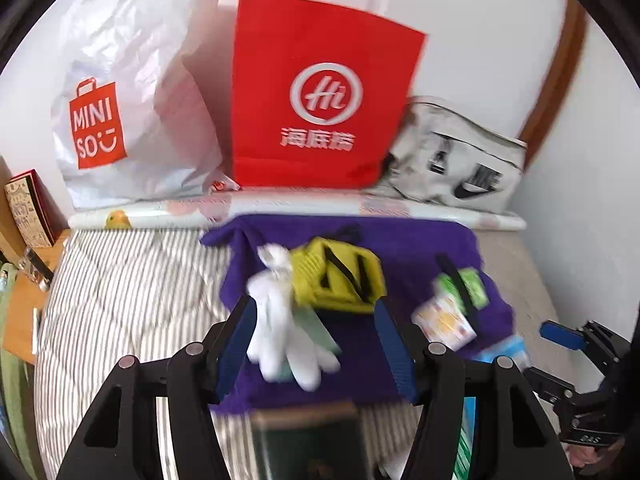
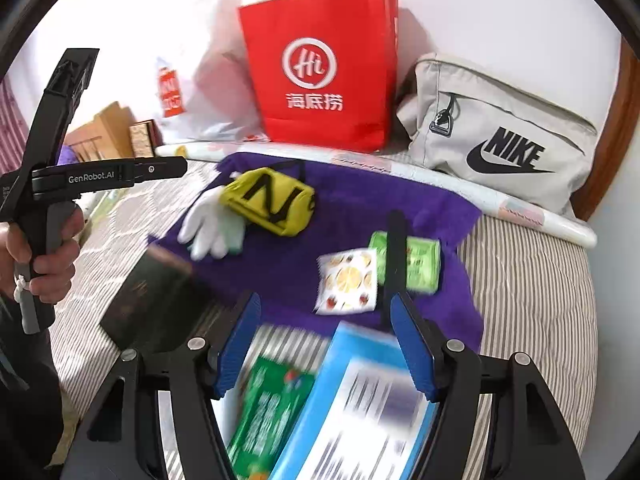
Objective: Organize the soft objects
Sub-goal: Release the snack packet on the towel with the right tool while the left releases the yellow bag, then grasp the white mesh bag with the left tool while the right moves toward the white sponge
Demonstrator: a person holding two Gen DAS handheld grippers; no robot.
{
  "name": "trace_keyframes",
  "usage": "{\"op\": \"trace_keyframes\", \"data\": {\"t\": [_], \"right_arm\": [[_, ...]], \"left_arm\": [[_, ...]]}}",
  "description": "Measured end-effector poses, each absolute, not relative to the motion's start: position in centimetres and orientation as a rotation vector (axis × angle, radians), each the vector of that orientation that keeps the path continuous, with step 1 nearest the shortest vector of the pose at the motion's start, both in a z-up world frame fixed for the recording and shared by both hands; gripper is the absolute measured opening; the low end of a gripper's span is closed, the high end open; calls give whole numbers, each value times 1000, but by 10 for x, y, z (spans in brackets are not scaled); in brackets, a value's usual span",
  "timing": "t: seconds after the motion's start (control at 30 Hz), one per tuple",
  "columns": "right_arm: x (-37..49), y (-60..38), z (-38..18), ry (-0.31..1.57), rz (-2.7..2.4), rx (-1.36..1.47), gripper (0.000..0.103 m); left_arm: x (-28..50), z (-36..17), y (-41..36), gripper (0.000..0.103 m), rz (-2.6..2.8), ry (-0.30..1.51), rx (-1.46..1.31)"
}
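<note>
A purple towel (image 1: 424,240) (image 2: 360,192) is spread on the striped bed. On it lie a white glove (image 1: 280,332) (image 2: 212,224), a yellow pouch (image 1: 340,276) (image 2: 272,200), a green tissue pack (image 1: 464,284) (image 2: 420,264) with a black strap across it, and a fruit-print pack (image 1: 444,324) (image 2: 348,280). My left gripper (image 1: 316,304) hovers open above the glove and holds nothing. My right gripper (image 2: 324,300) is open and empty above a blue box (image 2: 360,400) and a green box (image 2: 268,412); in the left wrist view only one blue pad (image 1: 560,332) of it shows.
Against the wall stand a white Miniso bag (image 1: 132,112), a red paper bag (image 1: 320,92) (image 2: 320,72) and a grey Nike bag (image 1: 456,160) (image 2: 500,136). A dark box (image 1: 308,440) (image 2: 152,296) lies at the towel's near edge. A hand (image 2: 48,264) grips the left gripper's handle.
</note>
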State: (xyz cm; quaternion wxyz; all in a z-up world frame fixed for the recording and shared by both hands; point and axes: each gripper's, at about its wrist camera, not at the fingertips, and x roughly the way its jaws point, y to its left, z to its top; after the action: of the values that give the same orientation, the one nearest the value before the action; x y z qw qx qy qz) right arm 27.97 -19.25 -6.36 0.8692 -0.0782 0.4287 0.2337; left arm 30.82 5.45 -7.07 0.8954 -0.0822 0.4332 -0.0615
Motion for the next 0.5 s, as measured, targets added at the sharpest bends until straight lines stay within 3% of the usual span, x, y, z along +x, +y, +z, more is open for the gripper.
{"op": "trace_keyframes", "data": {"t": [0.3, 0.5], "right_arm": [[203, -204, -67, 903, 501, -117, 68], [167, -217, -78, 921, 494, -95, 68]], "left_arm": [[221, -77, 30, 59, -171, 959, -130], [165, -107, 21, 59, -203, 1030, -138]]}}
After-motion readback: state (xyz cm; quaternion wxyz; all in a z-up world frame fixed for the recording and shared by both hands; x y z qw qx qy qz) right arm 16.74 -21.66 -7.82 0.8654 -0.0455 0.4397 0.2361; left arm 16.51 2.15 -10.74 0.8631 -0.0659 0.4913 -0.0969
